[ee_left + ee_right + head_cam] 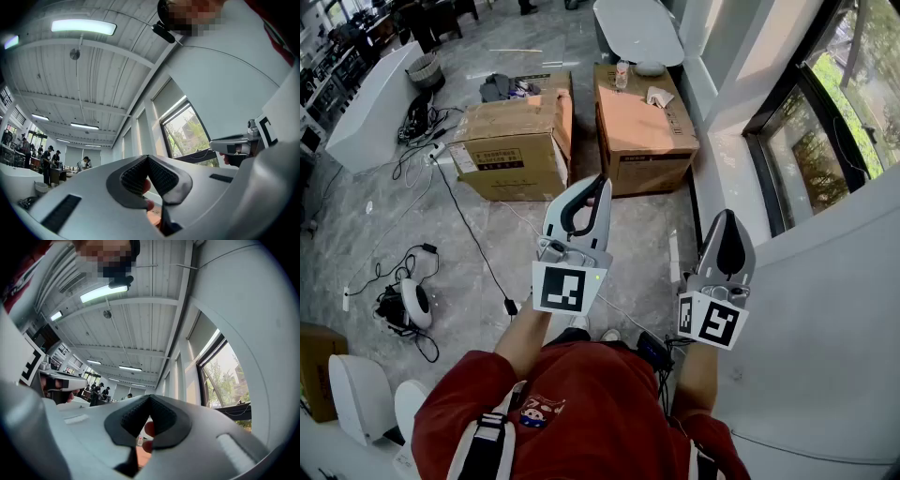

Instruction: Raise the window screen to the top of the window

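Left gripper (pixel 601 184) and right gripper (pixel 727 216) held up side by side, jaws pressed together on nothing (both), beside the window (pixel 825 122).

The room is bright. Daylight comes in through the window (pixel 830 112) on the right, and long ceiling lamps (pixel 83 26) shine overhead. The grey floor (pixel 516 272) is evenly lit, with only soft, weak shadows beside the cardboard boxes (pixel 520 141). Both gripper views bend strongly at the edges and end in dark round corners. There the nearest white surfaces look soft and out of focus, and the sky in the window is washed out.
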The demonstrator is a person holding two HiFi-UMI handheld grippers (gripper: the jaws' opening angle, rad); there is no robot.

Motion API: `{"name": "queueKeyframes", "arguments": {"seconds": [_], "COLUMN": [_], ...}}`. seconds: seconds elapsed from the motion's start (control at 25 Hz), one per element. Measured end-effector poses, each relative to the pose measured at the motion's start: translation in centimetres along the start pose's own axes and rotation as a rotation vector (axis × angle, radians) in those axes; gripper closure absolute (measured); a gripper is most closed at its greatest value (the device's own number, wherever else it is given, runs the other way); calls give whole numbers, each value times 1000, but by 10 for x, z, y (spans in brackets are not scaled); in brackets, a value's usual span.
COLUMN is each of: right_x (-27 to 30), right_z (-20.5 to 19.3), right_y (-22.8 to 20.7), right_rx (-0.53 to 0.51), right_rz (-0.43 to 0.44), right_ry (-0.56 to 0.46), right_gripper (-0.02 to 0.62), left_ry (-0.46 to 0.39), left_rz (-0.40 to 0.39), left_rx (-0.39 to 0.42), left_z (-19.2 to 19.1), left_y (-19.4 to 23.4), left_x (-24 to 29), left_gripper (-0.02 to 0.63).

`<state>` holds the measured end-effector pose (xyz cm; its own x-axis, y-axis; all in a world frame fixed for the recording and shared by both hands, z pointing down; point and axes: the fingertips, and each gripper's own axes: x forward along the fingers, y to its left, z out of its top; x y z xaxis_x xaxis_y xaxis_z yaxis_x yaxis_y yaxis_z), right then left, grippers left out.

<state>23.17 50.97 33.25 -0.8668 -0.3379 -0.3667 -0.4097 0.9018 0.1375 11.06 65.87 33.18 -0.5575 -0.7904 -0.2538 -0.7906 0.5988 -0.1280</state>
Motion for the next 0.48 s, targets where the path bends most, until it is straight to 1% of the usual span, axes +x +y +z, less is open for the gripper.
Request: {"name": "queueKeyframes", "arguments": {"seconds": [0.28,0.48], "right_x": [-10,-20], "right_z": [3,-5], "right_y": [-18,-26], "right_rx": [3,27], "right_rz": [-12,29], "right_ry": [-7,11], "right_gripper": [586,586], "left_ry": [3,19], "left_rz": [-10,-16], "left_rx": [5,-24], "left_z": [3,-3], "left_y": [-22,-41], "left_x": [4,6], "left_gripper": [600,600]}}
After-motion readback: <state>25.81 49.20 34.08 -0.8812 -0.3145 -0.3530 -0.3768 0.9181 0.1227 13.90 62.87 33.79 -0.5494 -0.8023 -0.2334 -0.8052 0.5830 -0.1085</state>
